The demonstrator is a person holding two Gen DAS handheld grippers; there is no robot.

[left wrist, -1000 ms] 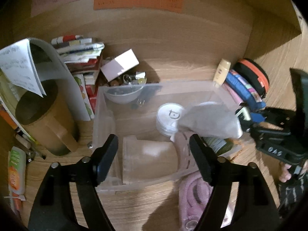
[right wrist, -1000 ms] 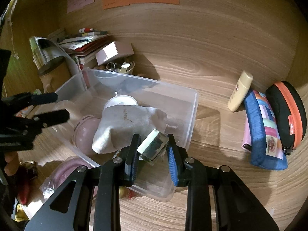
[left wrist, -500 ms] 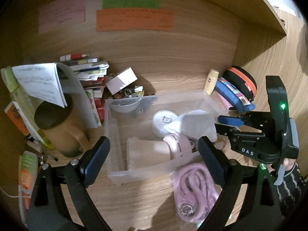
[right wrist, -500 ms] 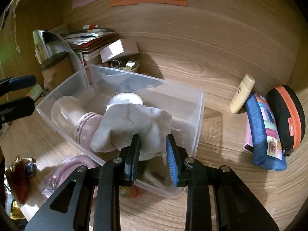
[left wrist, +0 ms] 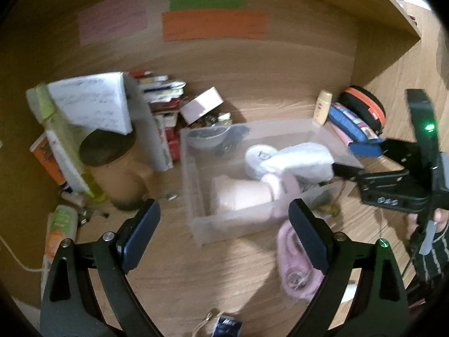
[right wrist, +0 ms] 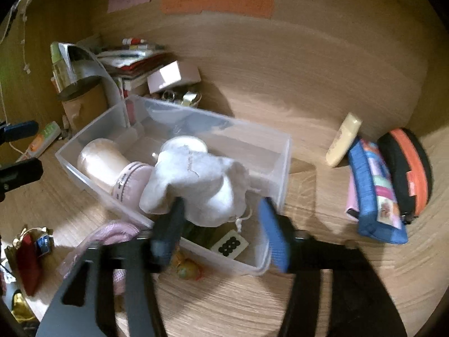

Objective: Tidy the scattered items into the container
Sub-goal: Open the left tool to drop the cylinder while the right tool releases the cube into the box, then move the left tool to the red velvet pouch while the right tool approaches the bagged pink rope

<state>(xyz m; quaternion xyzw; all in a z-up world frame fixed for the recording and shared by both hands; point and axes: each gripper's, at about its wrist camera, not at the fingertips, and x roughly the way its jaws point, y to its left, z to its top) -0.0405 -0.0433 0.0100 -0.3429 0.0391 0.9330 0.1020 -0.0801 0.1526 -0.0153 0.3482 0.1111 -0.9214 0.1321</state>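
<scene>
Right gripper low centre of frame, jaws spread wide, holding nothing, poised over near corner of clear plastic bin. White cloth pouch lies inside bin, mahjong tile beneath it. Left gripper gaping, empty, above desk; pink cord bundle outside bin, lower right.

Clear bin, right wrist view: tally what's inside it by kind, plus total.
Inside the clear bin:
Cream and pink bottle, lying on its side: 1
White round jar, partly under the pouch: 1
White drawstring pouch: 1
Tile with black dots: 1
Green item under the pouch, too hidden to identify: 1
Total: 5
</scene>
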